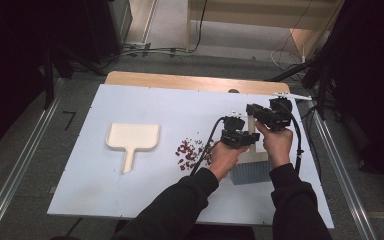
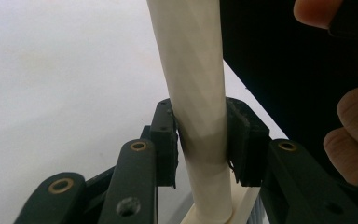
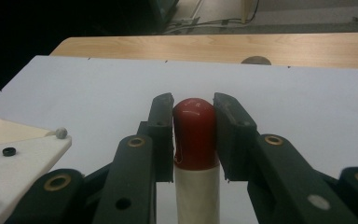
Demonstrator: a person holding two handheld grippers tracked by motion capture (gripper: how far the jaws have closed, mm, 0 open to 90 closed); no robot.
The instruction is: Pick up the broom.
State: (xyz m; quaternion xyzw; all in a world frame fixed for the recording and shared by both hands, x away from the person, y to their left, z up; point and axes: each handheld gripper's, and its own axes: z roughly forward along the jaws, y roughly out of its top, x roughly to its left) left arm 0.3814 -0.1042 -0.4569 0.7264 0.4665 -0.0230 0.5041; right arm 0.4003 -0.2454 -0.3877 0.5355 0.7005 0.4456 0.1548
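Both grippers clamped on brush handle [image 2: 196, 93].
Left gripper [image 2: 200, 140] pinches the smooth cream cylindrical shaft between its fingers; right gripper [image 3: 193, 135] grips the glossy red rounded tip [image 3: 193, 130]. Handle stands upright, bristles [image 1: 250, 172] below.

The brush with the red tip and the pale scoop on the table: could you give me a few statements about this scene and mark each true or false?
1. The left gripper is clamped on the brush handle. True.
2. The right gripper is open with nothing between its jaws. False: it is shut on the red tip of the handle.
3. The dustpan is held in one hand. False: it lies alone on the white table, left of both hands.
4. Reddish crumbs lie between the dustpan and the hands. True.
5. The crumbs are already in the dustpan. False: they lie on the table beside it.
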